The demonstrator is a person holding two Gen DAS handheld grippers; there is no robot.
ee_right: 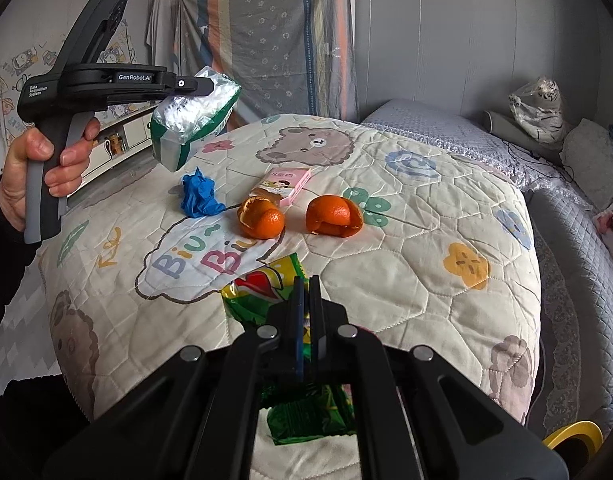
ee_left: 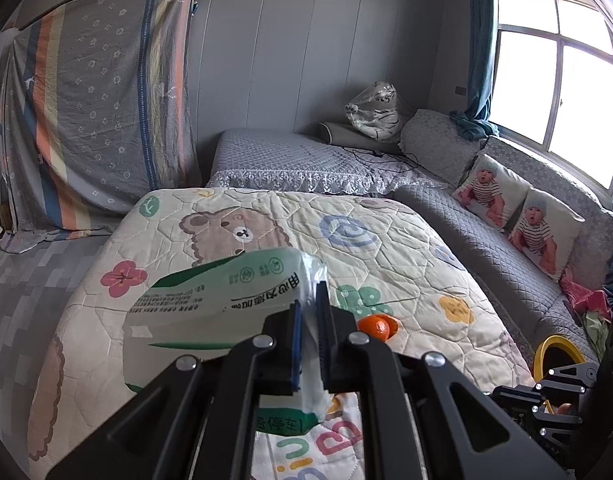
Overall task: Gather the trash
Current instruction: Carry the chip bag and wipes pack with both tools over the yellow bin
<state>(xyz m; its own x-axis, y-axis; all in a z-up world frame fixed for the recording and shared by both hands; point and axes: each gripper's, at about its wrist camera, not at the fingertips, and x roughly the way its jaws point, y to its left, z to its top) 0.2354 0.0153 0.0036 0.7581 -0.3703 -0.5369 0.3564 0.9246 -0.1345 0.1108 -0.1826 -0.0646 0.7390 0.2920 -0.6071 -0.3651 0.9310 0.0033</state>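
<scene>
In the left wrist view my left gripper (ee_left: 310,308) is shut on a crumpled white-and-green plastic bag (ee_left: 210,300), held above the cartoon quilt (ee_left: 406,248). The right wrist view shows that left gripper (ee_right: 204,86) and the bag (ee_right: 194,120) lifted at the upper left. My right gripper (ee_right: 306,284) is shut on a green-and-yellow snack wrapper (ee_right: 262,292) just over the quilt (ee_right: 426,320). On the quilt lie a blue crumpled glove (ee_right: 200,196), two orange peels (ee_right: 262,218) (ee_right: 334,216) and a pink carton (ee_right: 292,182). One orange peel (ee_left: 376,326) shows past my left fingers.
A yellow-rimmed bin (ee_right: 574,436) (ee_left: 558,350) stands on the floor at the quilt's right edge. A grey sofa (ee_left: 486,248) with baby-print cushions (ee_left: 522,220) runs under the window. A person's hand (ee_right: 46,160) grips the left tool. A striped sheet (ee_left: 98,112) hangs at the back.
</scene>
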